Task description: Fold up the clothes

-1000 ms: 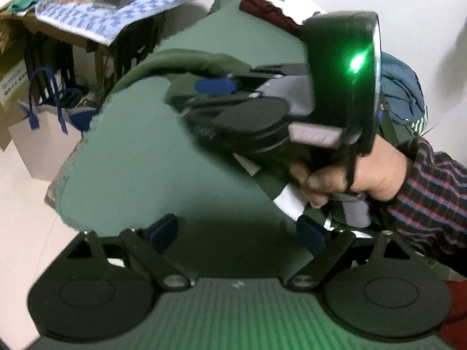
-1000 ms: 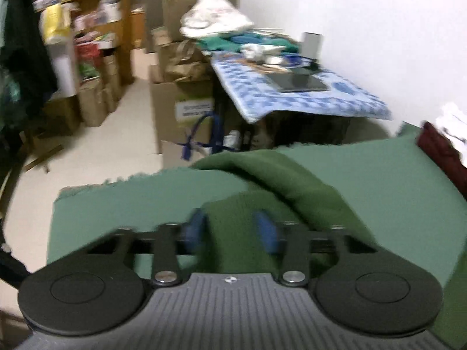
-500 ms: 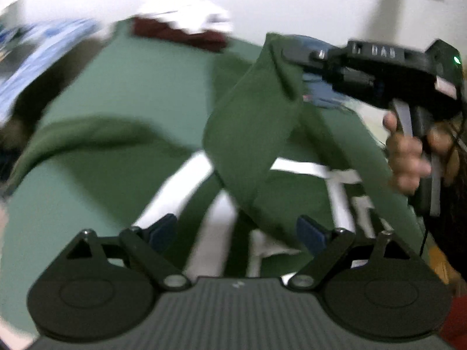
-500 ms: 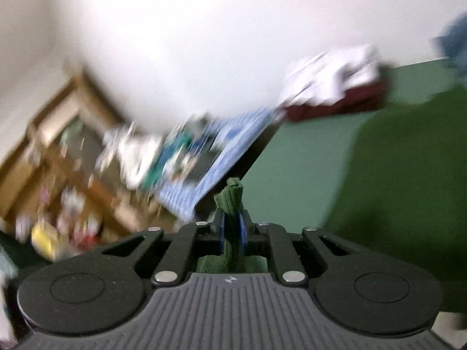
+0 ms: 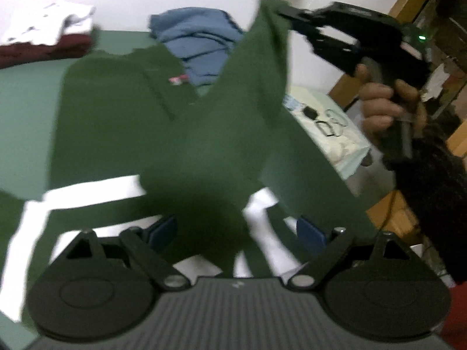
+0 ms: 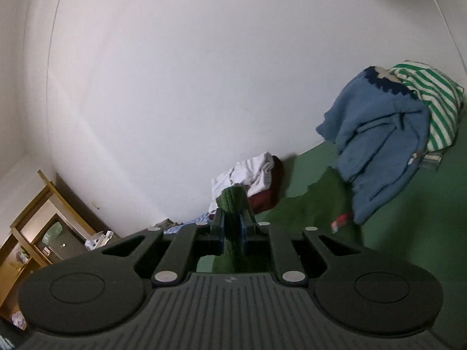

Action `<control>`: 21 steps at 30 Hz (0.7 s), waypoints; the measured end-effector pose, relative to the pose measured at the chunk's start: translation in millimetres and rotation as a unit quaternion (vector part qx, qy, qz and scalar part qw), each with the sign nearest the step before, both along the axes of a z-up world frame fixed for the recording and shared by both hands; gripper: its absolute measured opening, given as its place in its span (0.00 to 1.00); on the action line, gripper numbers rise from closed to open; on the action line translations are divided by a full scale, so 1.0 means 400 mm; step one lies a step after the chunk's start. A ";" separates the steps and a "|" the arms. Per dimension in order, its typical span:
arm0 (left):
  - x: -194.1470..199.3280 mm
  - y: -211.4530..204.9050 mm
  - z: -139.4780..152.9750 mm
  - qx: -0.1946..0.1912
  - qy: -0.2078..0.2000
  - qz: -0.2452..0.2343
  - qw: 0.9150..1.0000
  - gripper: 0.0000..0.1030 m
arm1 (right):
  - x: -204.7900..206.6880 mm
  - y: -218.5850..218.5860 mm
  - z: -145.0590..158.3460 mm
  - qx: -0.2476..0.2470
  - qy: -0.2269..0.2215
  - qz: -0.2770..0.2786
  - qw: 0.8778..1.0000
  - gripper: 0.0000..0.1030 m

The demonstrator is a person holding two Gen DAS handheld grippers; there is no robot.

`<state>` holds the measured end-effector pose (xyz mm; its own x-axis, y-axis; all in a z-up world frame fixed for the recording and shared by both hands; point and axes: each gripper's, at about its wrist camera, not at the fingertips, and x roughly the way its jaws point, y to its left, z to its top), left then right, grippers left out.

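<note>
A dark green sweater (image 5: 122,110) with white stripes lies spread on the green table cover (image 5: 26,87). My right gripper (image 5: 287,20) is shut on the sweater's sleeve cuff and holds it up high at the upper right; the sleeve hangs down to the body. In the right wrist view the ribbed cuff (image 6: 232,204) sticks out between the closed fingers of my right gripper (image 6: 232,227). My left gripper (image 5: 236,229) is open just above the sweater's striped lower part, holding nothing.
A blue garment (image 5: 198,40) and a green-and-white striped one (image 6: 432,105) are piled at the back by the wall. A folded white-and-maroon stack (image 5: 46,40) sits at the back left. A pale side table (image 5: 329,134) and wooden shelving (image 5: 420,5) stand to the right.
My right gripper went from open over the sleeve to shut on the cuff, then lifted it up and to the right. My left wrist view swung right across the sweater.
</note>
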<state>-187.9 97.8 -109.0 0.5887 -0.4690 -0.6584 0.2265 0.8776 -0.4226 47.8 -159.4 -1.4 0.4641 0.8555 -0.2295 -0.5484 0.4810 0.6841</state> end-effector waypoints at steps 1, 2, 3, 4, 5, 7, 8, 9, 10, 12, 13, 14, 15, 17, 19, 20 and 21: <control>0.008 -0.023 0.001 -0.005 -0.001 -0.005 1.000 0.86 | 0.007 -0.006 -0.002 -0.002 -0.002 0.001 1.000 0.11; 0.015 -0.046 -0.001 -0.004 -0.001 -0.012 1.000 0.86 | 0.016 -0.008 -0.003 -0.003 -0.004 0.001 1.000 0.11; 0.024 -0.074 -0.007 0.003 0.002 -0.016 1.000 0.86 | 0.029 -0.007 -0.004 -0.002 -0.004 -0.002 1.000 0.11; 0.030 -0.104 -0.017 0.013 0.008 -0.018 1.000 0.86 | 0.042 -0.009 -0.005 0.001 -0.004 -0.005 1.000 0.11; 0.035 -0.124 -0.025 0.019 0.013 -0.018 1.000 0.86 | 0.056 -0.014 -0.005 0.009 -0.005 -0.007 1.000 0.11; 0.036 -0.152 -0.039 0.018 0.023 -0.017 0.999 0.86 | 0.092 -0.015 -0.006 0.026 -0.001 -0.004 1.000 0.11; 0.034 -0.163 -0.042 0.016 0.026 -0.015 0.999 0.86 | 0.110 -0.006 -0.008 0.024 -0.001 0.003 1.000 0.11; 0.032 -0.174 -0.046 0.015 0.029 -0.012 0.999 0.86 | 0.126 0.010 -0.013 0.011 -0.004 0.012 1.000 0.11; 0.038 -0.181 -0.052 0.011 0.033 -0.007 0.999 0.86 | 0.143 0.026 -0.018 -0.001 -0.007 0.020 1.000 0.11; 0.054 -0.189 -0.072 0.000 0.047 0.007 0.999 0.86 | 0.178 0.060 -0.032 -0.027 -0.011 0.036 0.999 0.11; 0.062 -0.193 -0.082 -0.006 0.055 0.014 0.998 0.86 | 0.196 0.079 -0.046 -0.041 -0.009 0.044 0.998 0.11; 0.076 -0.198 -0.091 -0.011 0.061 0.022 0.998 0.86 | 0.213 0.098 -0.060 -0.055 -0.007 0.051 0.997 0.11; 0.078 -0.203 -0.097 -0.014 0.065 0.027 0.997 0.86 | 0.228 0.115 -0.074 -0.066 -0.006 0.056 0.996 0.11; 0.078 -0.219 -0.101 -0.006 0.066 0.034 0.997 0.86 | 0.259 0.146 -0.101 -0.086 -0.002 0.063 0.994 0.11; 0.079 -0.239 -0.101 0.008 0.065 0.038 0.997 0.86 | 0.293 0.176 -0.124 -0.096 0.005 0.066 0.993 0.11; 0.081 -0.251 -0.102 0.015 0.066 0.039 0.997 0.86 | 0.308 0.193 -0.133 -0.104 0.005 0.066 0.992 0.11; 0.083 -0.262 -0.102 0.022 0.066 0.040 0.997 0.86 | 0.321 0.213 -0.141 -0.115 0.001 0.066 0.991 0.11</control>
<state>-154.8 -7.1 -149.8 0.5297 -0.3936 -0.7514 0.0997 0.9086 -0.4056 176.3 -74.4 -57.8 0.3512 0.8335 -0.4265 -0.6148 0.5488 0.5664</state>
